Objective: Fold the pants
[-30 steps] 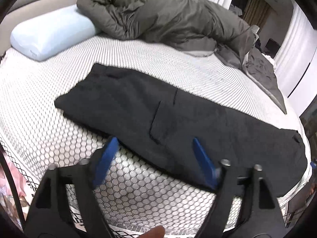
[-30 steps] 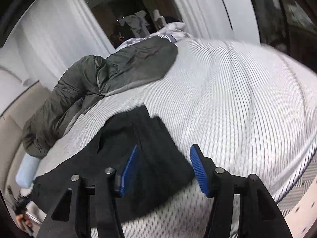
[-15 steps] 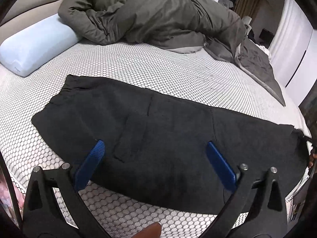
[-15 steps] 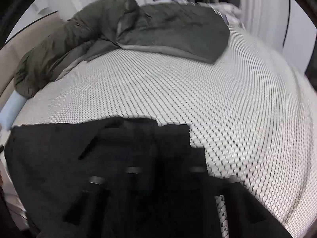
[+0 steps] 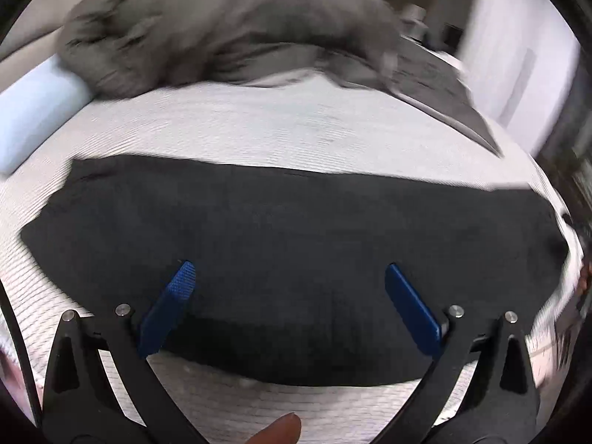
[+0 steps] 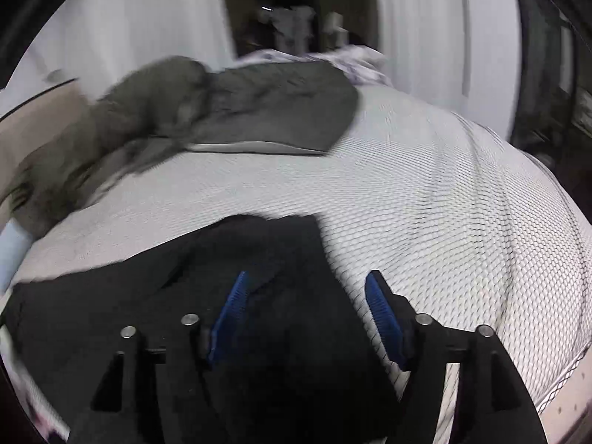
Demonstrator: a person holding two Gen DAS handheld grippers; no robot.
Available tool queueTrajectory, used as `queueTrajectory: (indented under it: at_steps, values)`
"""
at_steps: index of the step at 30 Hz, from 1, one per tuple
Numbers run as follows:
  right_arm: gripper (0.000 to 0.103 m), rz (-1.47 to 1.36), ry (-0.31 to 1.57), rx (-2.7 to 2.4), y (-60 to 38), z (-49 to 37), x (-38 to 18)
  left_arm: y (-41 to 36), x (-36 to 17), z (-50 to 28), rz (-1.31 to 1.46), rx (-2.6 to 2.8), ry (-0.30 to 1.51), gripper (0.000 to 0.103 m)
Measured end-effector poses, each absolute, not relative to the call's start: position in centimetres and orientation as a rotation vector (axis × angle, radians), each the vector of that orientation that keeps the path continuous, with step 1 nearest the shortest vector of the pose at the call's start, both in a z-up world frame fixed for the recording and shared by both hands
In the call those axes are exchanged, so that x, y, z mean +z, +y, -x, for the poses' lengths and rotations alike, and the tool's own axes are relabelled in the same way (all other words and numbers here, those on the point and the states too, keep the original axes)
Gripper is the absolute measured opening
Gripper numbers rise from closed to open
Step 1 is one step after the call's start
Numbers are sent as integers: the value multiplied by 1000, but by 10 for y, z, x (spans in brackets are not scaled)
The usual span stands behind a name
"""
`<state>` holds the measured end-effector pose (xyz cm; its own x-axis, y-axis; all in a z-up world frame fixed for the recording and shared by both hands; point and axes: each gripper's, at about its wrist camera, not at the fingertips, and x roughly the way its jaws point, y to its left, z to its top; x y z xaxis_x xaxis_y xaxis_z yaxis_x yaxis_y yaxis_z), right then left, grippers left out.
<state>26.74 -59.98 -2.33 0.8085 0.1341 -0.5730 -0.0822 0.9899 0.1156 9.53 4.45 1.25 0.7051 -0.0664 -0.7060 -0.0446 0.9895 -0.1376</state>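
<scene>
Black pants (image 5: 288, 229) lie flat in a long strip across the white honeycomb-patterned bed (image 5: 296, 129). My left gripper (image 5: 286, 273) is wide open and empty, hovering over the near middle of the pants. In the right wrist view the pants' right end (image 6: 229, 259) lies below my right gripper (image 6: 307, 281), which is open and empty, with one blue pad over the cloth and the other over the bedsheet (image 6: 444, 222). Both views are motion-blurred.
A bunched grey duvet (image 5: 229, 29) lies across the far side of the bed, also in the right wrist view (image 6: 229, 111). A pale blue pillow (image 5: 33, 111) sits at the far left. White curtains (image 6: 425, 37) and a dark doorway stand behind.
The left gripper has moved right along the pants and stayed open. The right gripper has drawn back from the pants' end, and its open blue pads show again.
</scene>
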Motion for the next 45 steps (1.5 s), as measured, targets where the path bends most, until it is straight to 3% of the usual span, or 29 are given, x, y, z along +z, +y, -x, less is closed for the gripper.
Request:
queueTrajectory:
  at_steps: [4, 8, 13, 18, 19, 21, 23, 24, 25, 26, 27, 29, 32, 38, 41, 45]
  values:
    - [81, 76, 611, 296, -535, -221, -33, -41, -4, -99, -5, -260, 822, 102]
    - [81, 210, 666, 419, -468, -207, -59, -88, -34, -108, -96, -352, 902, 102]
    - [81, 360, 718, 540, -423, -205, -99, -74, -53, -115, -85, -310, 937, 102]
    - [80, 359, 685, 358, -494, -193, -101, -33, -56, -113, -85, -260, 939, 103]
    - [70, 355, 671, 282, -517, -198, -100, -19, -56, -114, -63, -250, 941, 103]
    - [33, 277, 669, 312, -559, -195, -96, 1, -56, -117, -43, -207, 942, 103]
    - [31, 300, 659, 273, -564, -192, -93, 15, -56, -119, -29, -181, 939, 103]
    - [37, 322, 649, 260, -561, -190, -92, 21, -56, -118, -29, -169, 937, 103]
    - [48, 359, 634, 217, -553, -188, -92, 25, -57, -118, -33, -157, 936, 103]
    - [67, 382, 625, 174, -549, -189, -91, 26, -57, -117, -32, -151, 934, 103]
    - [74, 388, 621, 159, -546, -187, -89, 28, -55, -115, -32, -140, 931, 103]
    - [74, 346, 612, 235, -532, -182, -83, 19, -47, -108, -49, -114, 925, 102]
    - [84, 339, 581, 293, -502, -185, -69, -16, -26, -103, -46, -204, 872, 102]
    - [85, 345, 628, 469, -406, -227, -69, -115, -33, -137, -200, -341, 899, 102]
    - [85, 429, 645, 388, -392, -253, -87, -111, -52, -156, -183, -333, 967, 103]
    - [84, 468, 652, 84, -458, -270, -93, -51, -53, -156, -94, -228, 942, 103]
